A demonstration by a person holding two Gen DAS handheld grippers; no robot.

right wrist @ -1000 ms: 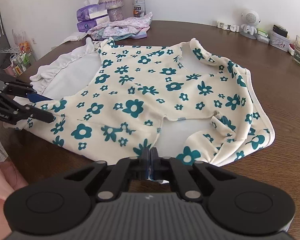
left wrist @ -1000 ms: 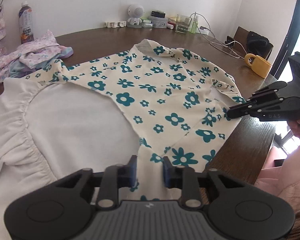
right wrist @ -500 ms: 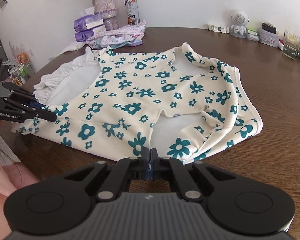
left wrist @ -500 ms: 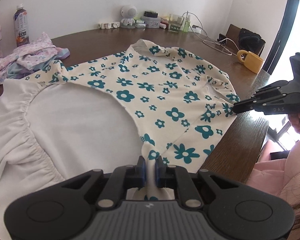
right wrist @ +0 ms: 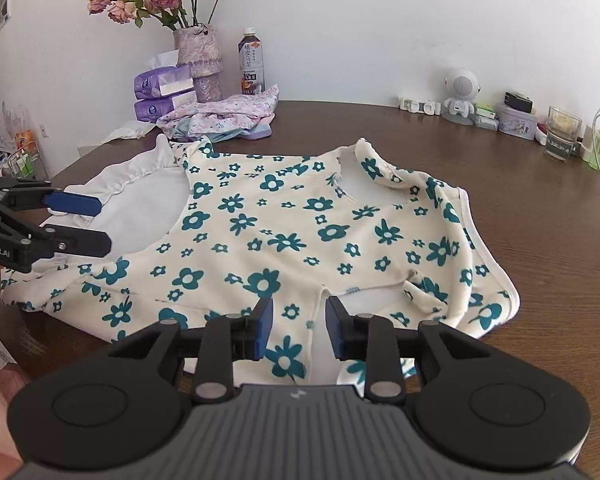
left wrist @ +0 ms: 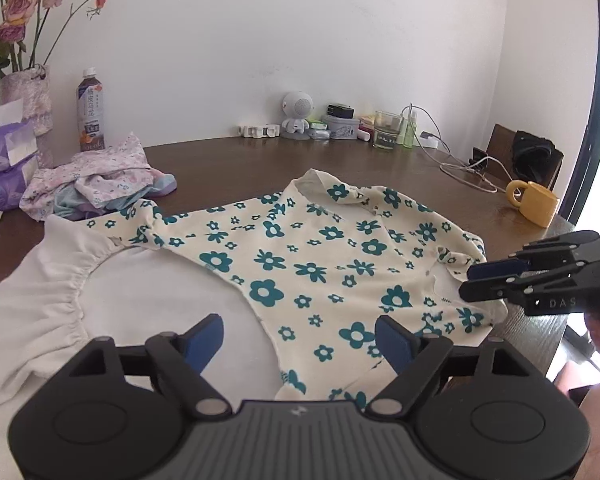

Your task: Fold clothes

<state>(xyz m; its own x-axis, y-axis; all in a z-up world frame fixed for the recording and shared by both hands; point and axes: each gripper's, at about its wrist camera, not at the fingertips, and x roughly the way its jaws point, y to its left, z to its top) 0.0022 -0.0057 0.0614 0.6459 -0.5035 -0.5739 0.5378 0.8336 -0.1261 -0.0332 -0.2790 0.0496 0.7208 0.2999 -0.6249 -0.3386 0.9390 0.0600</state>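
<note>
A cream garment with teal flowers lies spread flat on the brown table, over a white ruffled piece. My left gripper hovers over the garment's near hem with its jaws opening wide. The cloth lies below them and no pad presses on it. In the right wrist view the left gripper shows at the left edge, jaws apart. My right gripper is over the opposite hem, its jaws opening, and the cloth between them lies loose. It shows at the right of the left wrist view.
A heap of pastel clothes lies at the back, by tissue packs, a vase of flowers and a bottle. A yellow mug, cables, a glass and a white figurine line the far side.
Both grippers were shut on the garment's hems and have now let go, their jaws standing apart. Both cameras tilted upward, showing more wall. The garment lies still on the table.
</note>
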